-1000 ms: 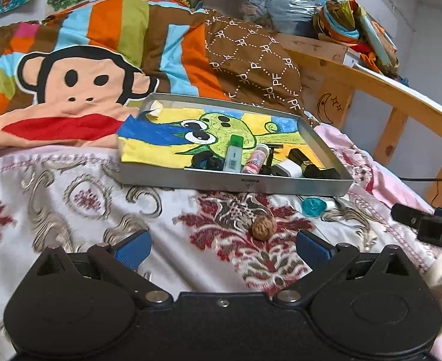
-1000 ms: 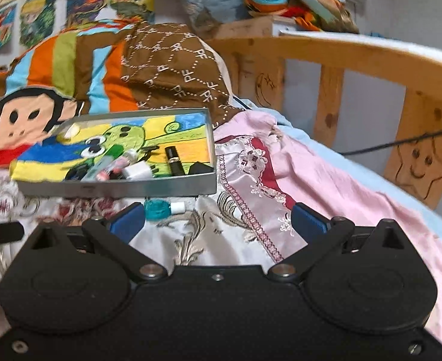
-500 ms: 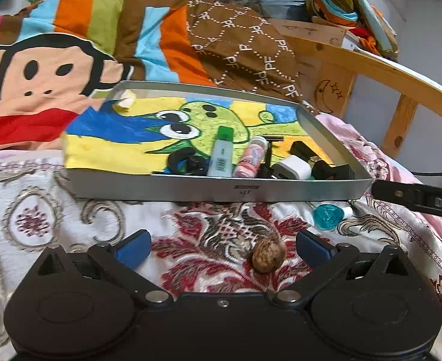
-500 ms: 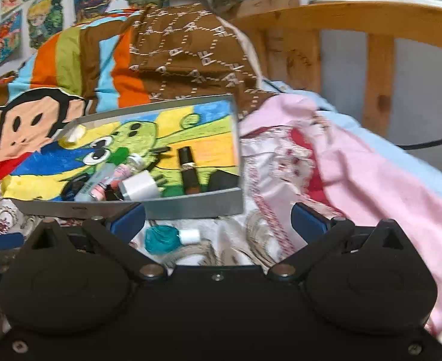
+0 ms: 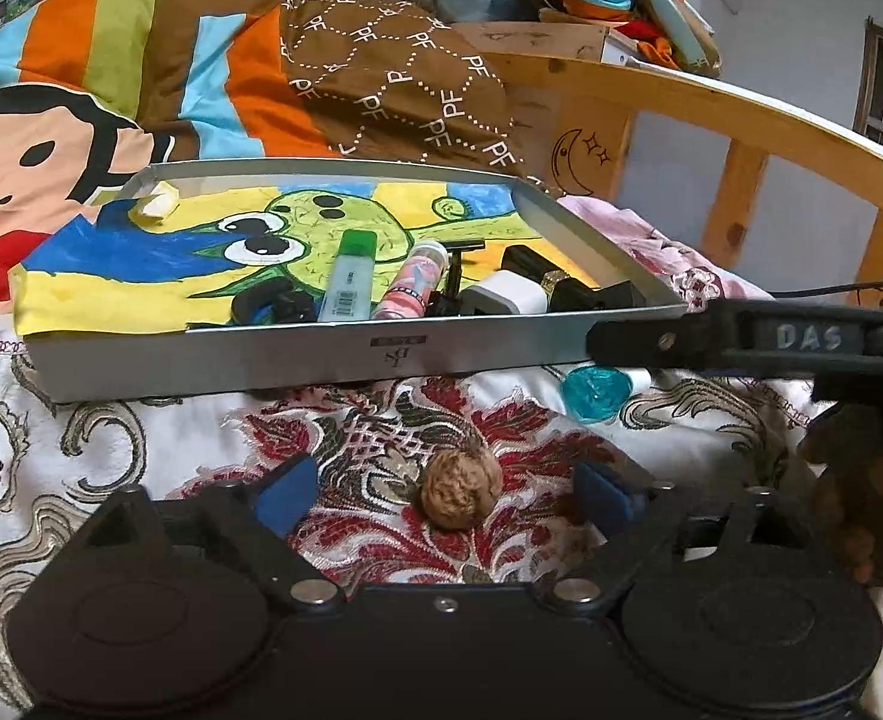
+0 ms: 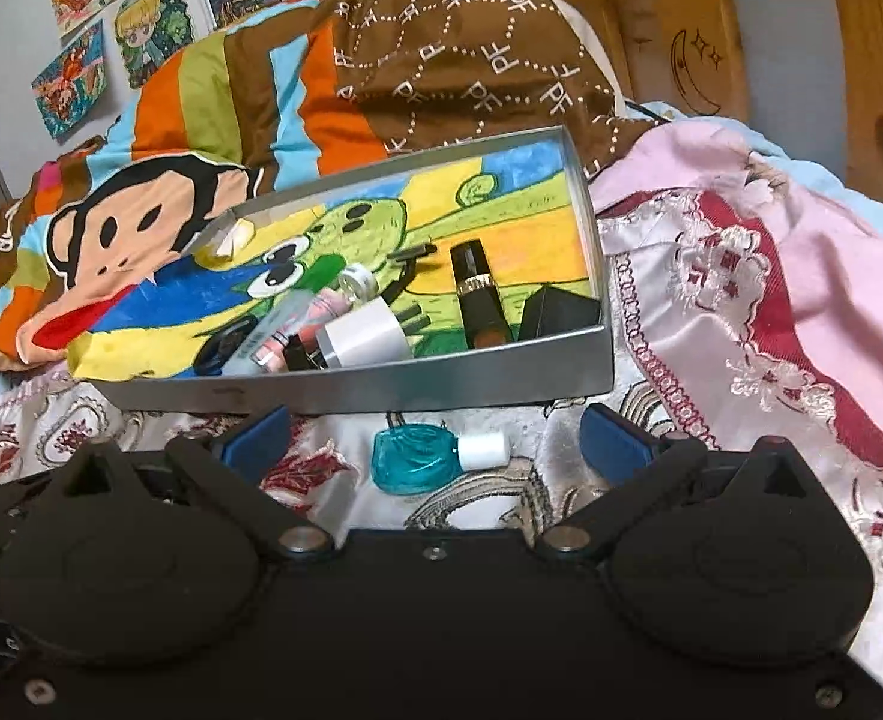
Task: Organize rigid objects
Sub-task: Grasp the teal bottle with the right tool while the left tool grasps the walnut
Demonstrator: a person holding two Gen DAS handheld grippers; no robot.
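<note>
Left tongs: spread wide, holding nothing; a walnut lies on the patterned bedspread between the two blue pads, nearer the right pad, touching neither. Right tongs: likewise spread wide and empty; a small teal bottle with a white cap lies on its side on the bedspread between the pads, cap pointing toward the right pad, apart from both. Grey tray: rests on the bed just beyond both items, its near wall close behind the bottle. Tray contents, gathered along the near wall over a painted frog picture: green-capped tube, pink tube, white plug, black lipstick, further dark small items not clearly told. In the left view the right tongs' arm crosses in from the right, just above the teal bottle and before the tray's near right corner. Monkey-print blanket lies behind the tray.
</note>
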